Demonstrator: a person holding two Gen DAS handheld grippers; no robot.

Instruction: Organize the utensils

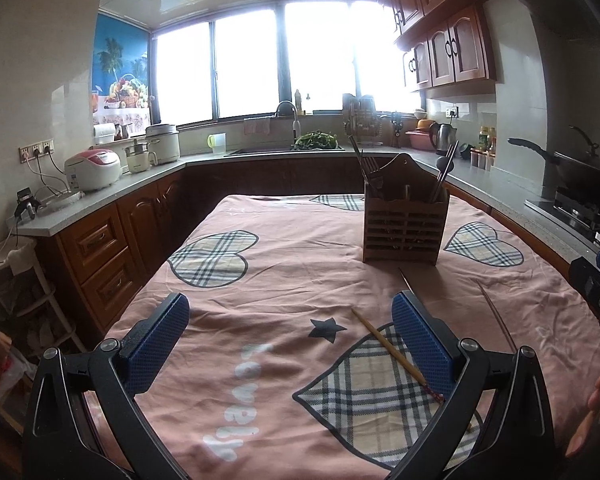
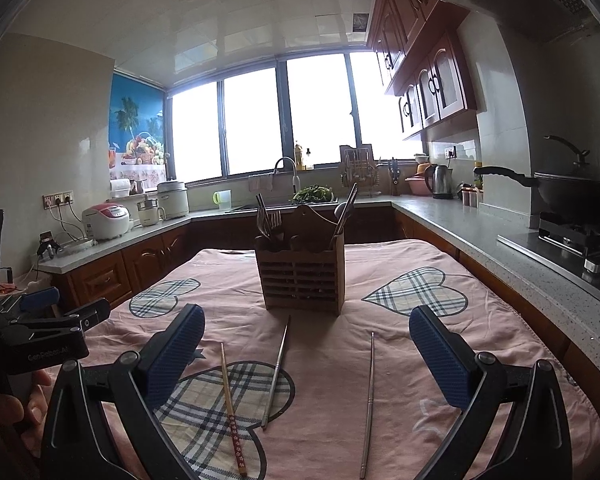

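Note:
A wooden slatted utensil holder (image 1: 404,224) (image 2: 302,280) stands on the pink tablecloth (image 1: 284,264), with forks, a spoon and metal chopsticks in it. In front of it lie three loose chopsticks. The wooden chopstick (image 1: 392,356) (image 2: 230,404) has a red patterned end, and in the left wrist view it passes behind my left gripper's right finger. Two metal chopsticks (image 2: 276,372) (image 2: 369,404) lie beside it. My left gripper (image 1: 291,312) hovers open over the cloth, holding nothing. My right gripper (image 2: 307,320) is open above the metal chopsticks, also holding nothing.
Kitchen counters wrap round the table on three sides. A wok (image 2: 572,192) sits on the stove to the right, and rice cookers (image 1: 94,168) stand to the left. The sink (image 1: 288,148) is at the far side under the window. A hand (image 2: 20,404) holds the left gripper's body (image 2: 44,340).

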